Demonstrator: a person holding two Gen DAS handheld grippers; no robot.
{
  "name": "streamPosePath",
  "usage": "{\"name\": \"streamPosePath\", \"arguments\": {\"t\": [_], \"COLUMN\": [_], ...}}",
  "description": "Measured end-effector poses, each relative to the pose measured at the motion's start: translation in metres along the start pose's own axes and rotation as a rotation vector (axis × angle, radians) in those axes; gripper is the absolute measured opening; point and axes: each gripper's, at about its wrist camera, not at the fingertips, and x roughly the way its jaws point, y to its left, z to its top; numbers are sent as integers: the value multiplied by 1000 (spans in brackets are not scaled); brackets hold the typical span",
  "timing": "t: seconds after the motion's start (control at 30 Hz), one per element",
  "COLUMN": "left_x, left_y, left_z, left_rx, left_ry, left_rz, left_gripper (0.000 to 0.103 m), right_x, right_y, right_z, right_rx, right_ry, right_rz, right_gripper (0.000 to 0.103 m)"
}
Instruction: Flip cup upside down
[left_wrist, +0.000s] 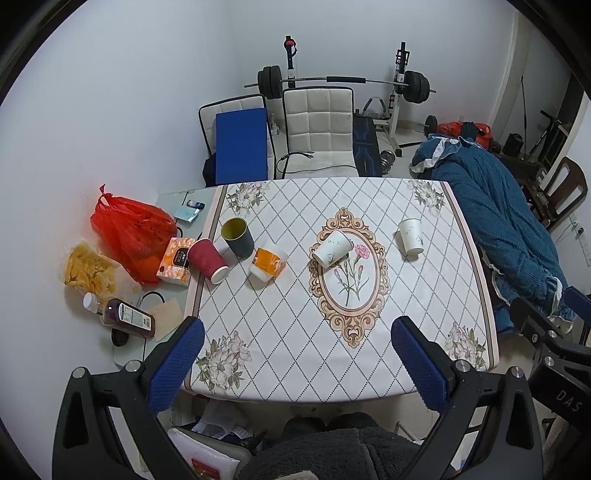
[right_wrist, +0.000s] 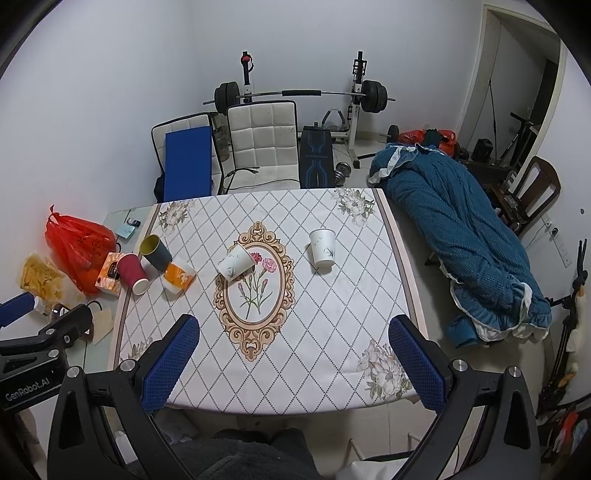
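A: Where does the cup (left_wrist: 410, 236) stand?

B: Upright, mouth up, on the far right part of the bench (left_wrist: 280, 354), right of the oval flower medallion. A second white cup (left_wrist: 332, 248) lies tipped on its side at the medallion's top, its mouth toward the near left.

A: And the hand-held grippers?

B: Both hang high over the near edge, well apart from every cup. The left hand-held gripper (left_wrist: 297, 363) is released, jaws wide, nothing between them; the right hand-held gripper (right_wrist: 293, 360) likewise.

A: Which is nearer?

B: Probably the right: in its view the upright cup (right_wrist: 322, 247) sits ahead, slightly right of centre, its long axis vertical.
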Motion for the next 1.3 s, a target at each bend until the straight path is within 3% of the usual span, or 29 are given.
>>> {"name": "streamPosePath", "arguments": {"t": [1.3], "left_x": [-5], "left_y": [-9], "left_z": [8], "left_rx": [10], "left_ry": [-34], "left_rz": [6], "left_gripper": [103], "right_x": [-11], "right_y": [2], "right_z": [20], "right_rx": [5], "right_ry": [-14], "right_rz": [-1], "right_gripper": [103]}}
